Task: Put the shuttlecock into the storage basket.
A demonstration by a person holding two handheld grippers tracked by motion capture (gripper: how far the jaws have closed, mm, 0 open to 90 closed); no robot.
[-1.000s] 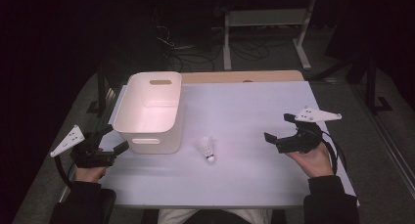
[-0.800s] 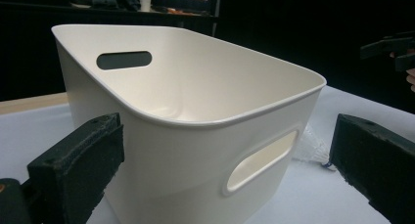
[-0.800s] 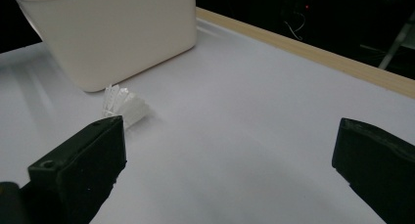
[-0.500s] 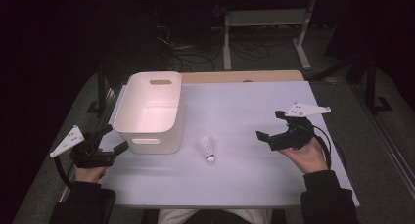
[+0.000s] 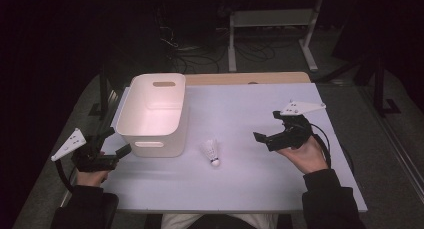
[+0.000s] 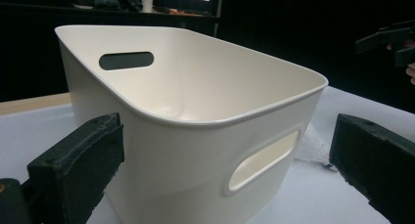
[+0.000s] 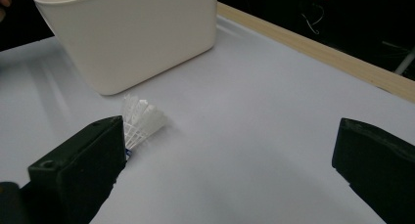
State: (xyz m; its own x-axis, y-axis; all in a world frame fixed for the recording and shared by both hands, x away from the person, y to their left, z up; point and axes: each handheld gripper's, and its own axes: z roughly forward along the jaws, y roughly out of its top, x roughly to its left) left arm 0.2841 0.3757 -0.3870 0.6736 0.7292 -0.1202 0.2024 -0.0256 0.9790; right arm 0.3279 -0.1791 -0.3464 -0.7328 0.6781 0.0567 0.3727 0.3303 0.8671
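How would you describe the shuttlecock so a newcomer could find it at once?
Start at the white bin on the table's left half. Just off its near right corner, a small shuttlecock lies alone on the pale mat. It is the only loose item, with a white feathered skirt and rounded cork tip.

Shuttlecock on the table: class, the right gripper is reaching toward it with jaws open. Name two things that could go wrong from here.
1. The shuttlecock lies on its side, so the right gripper may crush its feathers or nudge it away.
2. It lies close beside the white bin; a sweeping approach might bump the bin's wall.
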